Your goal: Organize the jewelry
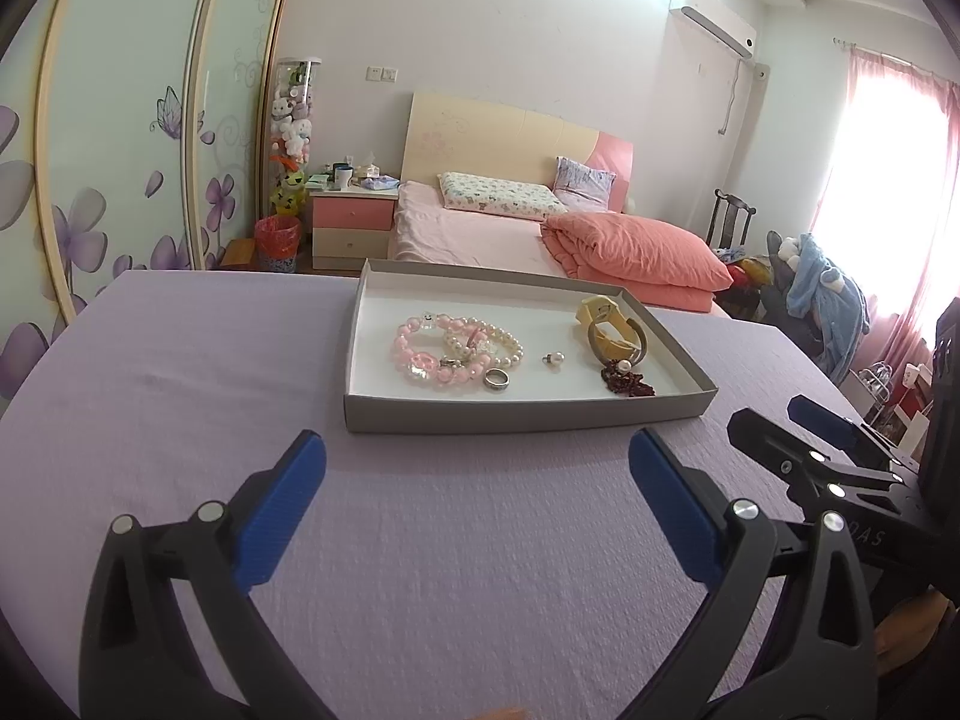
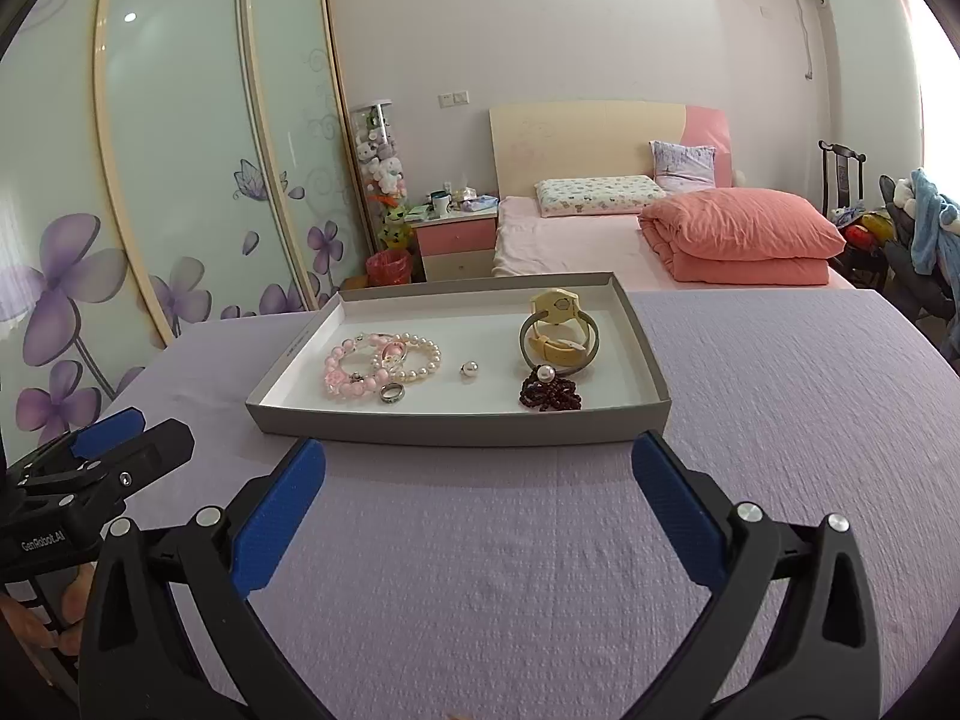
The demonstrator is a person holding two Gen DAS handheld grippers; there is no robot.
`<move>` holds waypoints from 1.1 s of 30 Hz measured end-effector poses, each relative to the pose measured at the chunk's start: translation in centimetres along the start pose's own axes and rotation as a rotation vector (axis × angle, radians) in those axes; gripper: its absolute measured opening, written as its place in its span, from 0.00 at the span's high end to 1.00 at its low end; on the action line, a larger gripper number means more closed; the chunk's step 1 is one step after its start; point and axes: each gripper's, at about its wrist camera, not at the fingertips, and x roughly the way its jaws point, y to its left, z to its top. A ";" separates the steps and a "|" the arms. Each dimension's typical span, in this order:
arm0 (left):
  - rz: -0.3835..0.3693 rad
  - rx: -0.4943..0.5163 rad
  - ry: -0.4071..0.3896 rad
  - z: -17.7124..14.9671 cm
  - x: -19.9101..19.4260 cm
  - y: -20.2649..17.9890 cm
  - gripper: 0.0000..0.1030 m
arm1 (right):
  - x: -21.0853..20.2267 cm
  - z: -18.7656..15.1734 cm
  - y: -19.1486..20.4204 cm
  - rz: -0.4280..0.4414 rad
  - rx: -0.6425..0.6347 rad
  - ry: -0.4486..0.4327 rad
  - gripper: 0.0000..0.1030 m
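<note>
A grey box lid tray (image 1: 516,417) (image 2: 462,431) lies on the lilac tablecloth and holds the jewelry. In it are a pink bead bracelet (image 1: 414,351) (image 2: 342,369), a white pearl bracelet (image 1: 507,343) (image 2: 423,354), a silver ring (image 1: 497,380) (image 2: 392,393), a pearl earring (image 1: 553,360) (image 2: 469,368), a yellow watch (image 1: 612,330) (image 2: 558,324) and a dark red bead bracelet (image 1: 627,383) (image 2: 549,393). My left gripper (image 1: 477,468) is open and empty, short of the tray's near wall; it also shows in the right wrist view (image 2: 132,429). My right gripper (image 2: 477,474) is open and empty, just before the tray; it also shows in the left wrist view (image 1: 786,420).
The lilac cloth (image 2: 780,420) covers the whole table. Behind it stand a pink bed (image 1: 480,228), a nightstand (image 1: 354,222), a floral wardrobe (image 2: 180,180) and a chair with clothes (image 1: 822,288).
</note>
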 end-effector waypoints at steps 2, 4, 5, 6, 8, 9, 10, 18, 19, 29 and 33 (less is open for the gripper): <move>-0.001 -0.001 0.002 0.0 0.1 0.0 0.02 | 0.0 0.0 0.0 -0.001 0.000 0.000 0.01; 0.000 0.001 0.002 0.0 0.1 0.0 0.02 | 0.0 0.0 0.0 -0.001 0.000 0.000 0.01; 0.000 0.000 0.001 0.0 0.1 0.0 0.02 | 0.0 0.0 0.0 0.000 0.001 0.001 0.01; 0.000 -0.001 0.002 0.0 0.1 0.0 0.02 | 0.0 0.0 0.0 0.000 0.001 0.000 0.01; -0.001 -0.001 0.001 0.0 0.1 0.0 0.02 | 0.0 0.0 0.0 -0.001 0.000 0.001 0.01; 0.001 0.000 0.002 0.0 0.1 0.0 0.02 | 0.0 0.0 0.0 -0.001 0.000 0.000 0.01; 0.001 0.000 0.002 0.0 0.1 0.0 0.02 | 0.0 0.0 0.0 0.000 0.001 0.001 0.01; 0.000 0.000 0.003 0.1 0.1 -0.1 0.02 | 0.0 0.0 0.0 0.000 0.000 0.002 0.01; 0.000 0.001 0.004 0.1 0.2 -0.1 0.02 | 0.0 0.0 0.1 0.001 0.000 0.002 0.01; 0.004 0.002 0.007 -0.2 0.6 -0.3 0.02 | 0.2 -0.2 0.3 0.003 -0.004 0.006 0.01; 0.003 0.003 0.008 -0.3 0.6 -0.3 0.02 | 0.2 -0.3 0.3 0.002 -0.001 0.006 0.01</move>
